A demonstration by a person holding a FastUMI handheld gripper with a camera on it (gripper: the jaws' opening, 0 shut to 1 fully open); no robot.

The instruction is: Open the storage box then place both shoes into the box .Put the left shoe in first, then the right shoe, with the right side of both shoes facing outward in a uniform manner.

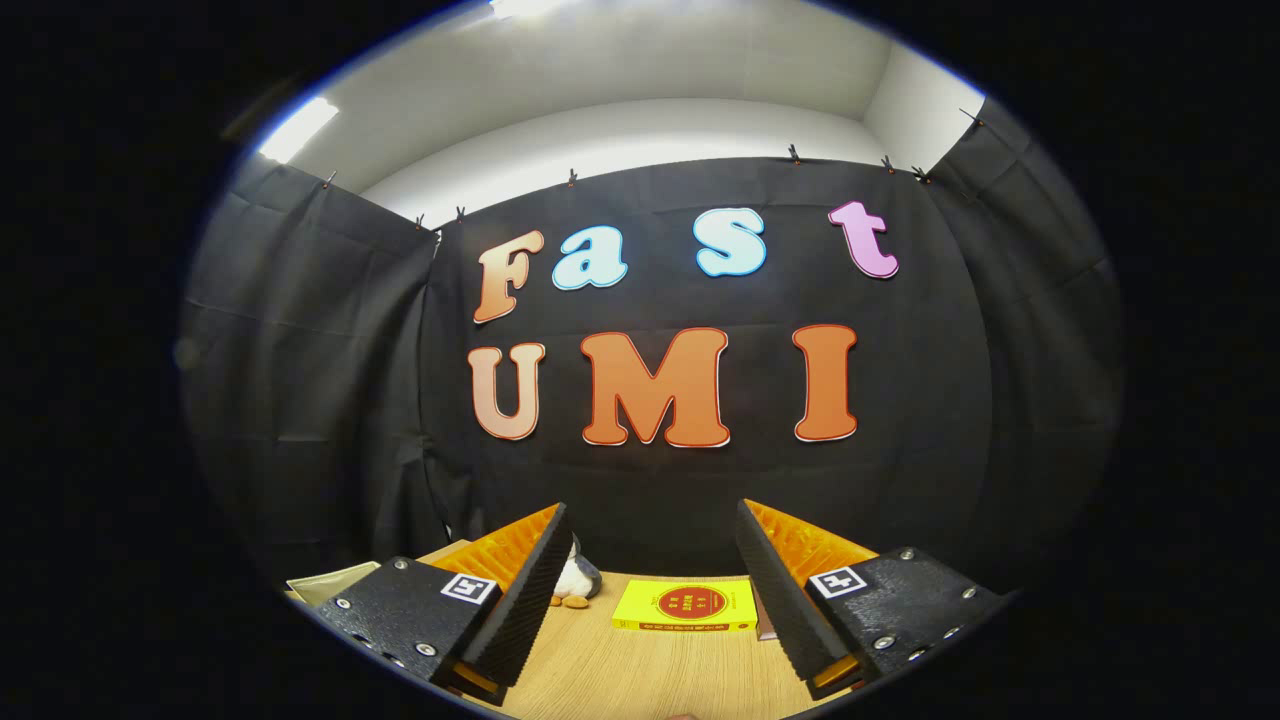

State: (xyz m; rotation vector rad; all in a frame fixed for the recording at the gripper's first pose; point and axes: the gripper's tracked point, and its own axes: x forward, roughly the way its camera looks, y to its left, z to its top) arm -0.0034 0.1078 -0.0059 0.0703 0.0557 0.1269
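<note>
storage box and shoes: i cannot place them from this level, wall-facing pose. jaws (650,590) released, gripping nothing, above the desk (640,680); yellow box (686,606) lies beyond them, lower centre.

Light comes from above: two ceiling lamps (297,128) glare to blown-out white, and the pale upper wall is evenly lit. The black cloth wall (320,400) soaks up light and reads dim, its folds faint. The wooden surface (650,670) is warmly lit and sharp, as is the open, empty claw (650,600). Fisheye distortion bends straight lines strongly toward the edges, where a bluish fringe appears.
</note>
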